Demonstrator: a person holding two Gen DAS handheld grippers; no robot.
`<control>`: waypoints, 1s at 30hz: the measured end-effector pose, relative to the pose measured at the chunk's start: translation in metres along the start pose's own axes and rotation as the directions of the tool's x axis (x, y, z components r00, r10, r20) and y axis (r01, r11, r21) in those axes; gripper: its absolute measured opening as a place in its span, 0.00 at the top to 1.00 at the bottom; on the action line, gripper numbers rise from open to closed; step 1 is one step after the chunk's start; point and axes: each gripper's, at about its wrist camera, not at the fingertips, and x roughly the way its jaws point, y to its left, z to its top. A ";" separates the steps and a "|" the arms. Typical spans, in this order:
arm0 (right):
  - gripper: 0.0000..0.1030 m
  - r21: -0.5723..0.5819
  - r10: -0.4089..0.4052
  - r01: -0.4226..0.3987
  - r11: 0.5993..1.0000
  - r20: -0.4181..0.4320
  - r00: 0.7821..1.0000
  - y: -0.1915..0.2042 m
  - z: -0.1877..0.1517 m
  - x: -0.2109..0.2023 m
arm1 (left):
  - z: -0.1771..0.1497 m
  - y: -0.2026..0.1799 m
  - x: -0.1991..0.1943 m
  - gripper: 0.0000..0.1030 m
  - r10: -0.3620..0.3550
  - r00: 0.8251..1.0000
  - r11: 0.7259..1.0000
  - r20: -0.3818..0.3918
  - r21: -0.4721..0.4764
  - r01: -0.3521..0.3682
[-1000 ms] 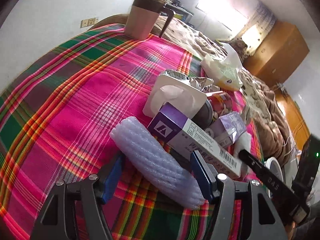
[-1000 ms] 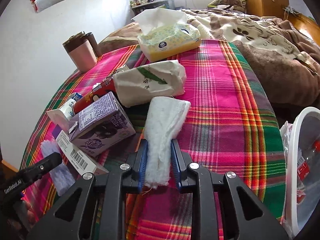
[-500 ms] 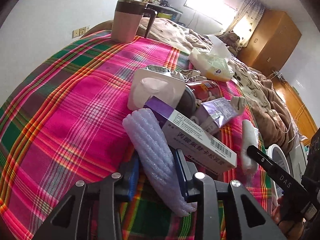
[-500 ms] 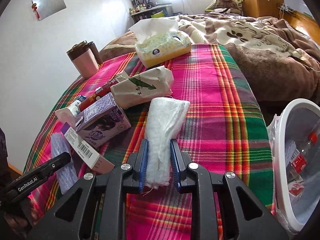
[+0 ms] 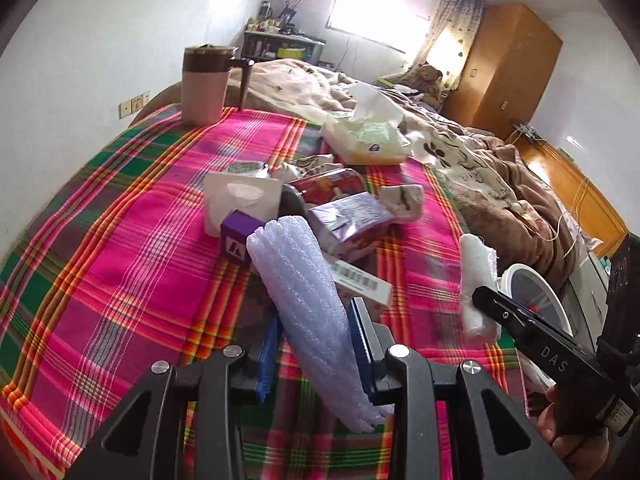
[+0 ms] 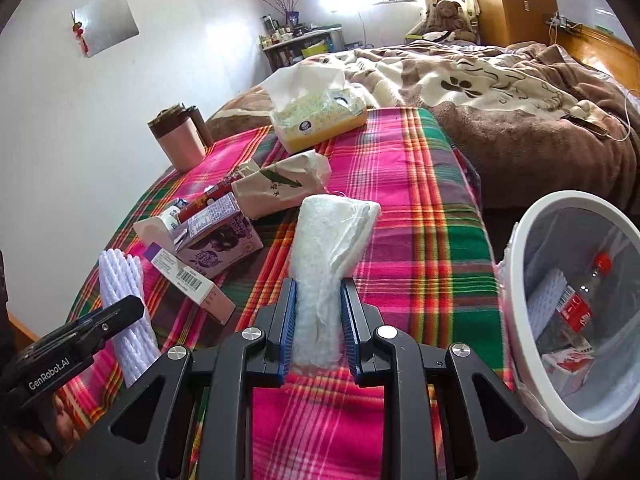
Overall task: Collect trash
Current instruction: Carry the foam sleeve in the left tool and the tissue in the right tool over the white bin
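Observation:
My left gripper (image 5: 316,344) is shut on a pale foam net sleeve (image 5: 304,292) and holds it lifted off the plaid cloth; it also shows in the right wrist view (image 6: 124,312). My right gripper (image 6: 318,320) is shut on a rolled white cloth wad (image 6: 326,248), also seen in the left wrist view (image 5: 478,280). A white trash bin (image 6: 520,280) with a clear liner stands at the right, holding a plastic bottle (image 6: 580,300) and other trash. More trash lies on the cloth: a purple drink carton (image 6: 220,240), a long barcode box (image 6: 188,280), a red can (image 5: 328,186).
A yellow tissue box (image 6: 320,116) and a pink mug (image 6: 178,140) stand at the far side of the plaid table (image 6: 420,220). A printed paper bag (image 6: 280,188) and a white tissue-style box (image 5: 240,200) lie in the pile. A bed with a brown blanket (image 6: 520,112) is beyond.
My left gripper closed on the foam sleeve and lifted it, tilting it upright. My right gripper, holding the cloth wad, moved right, bringing the bin closer into view.

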 end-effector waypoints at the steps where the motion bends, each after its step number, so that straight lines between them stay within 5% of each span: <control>1: 0.78 0.002 0.001 -0.001 1.000 0.009 1.000 -0.002 0.000 -0.005 | -0.001 -0.004 -0.003 0.67 -0.009 1.000 1.000 0.004 0.006 0.009; 15: 0.78 0.001 -0.055 0.055 0.998 0.114 0.992 -0.024 -0.005 -0.054 | -0.003 -0.063 -0.030 0.67 -0.057 0.996 0.990 0.074 0.133 0.047; 30: 0.78 0.110 -0.180 0.162 0.981 0.182 0.967 -0.090 -0.012 -0.101 | -0.008 -0.156 -0.027 0.67 -0.164 0.983 0.944 0.082 0.302 0.132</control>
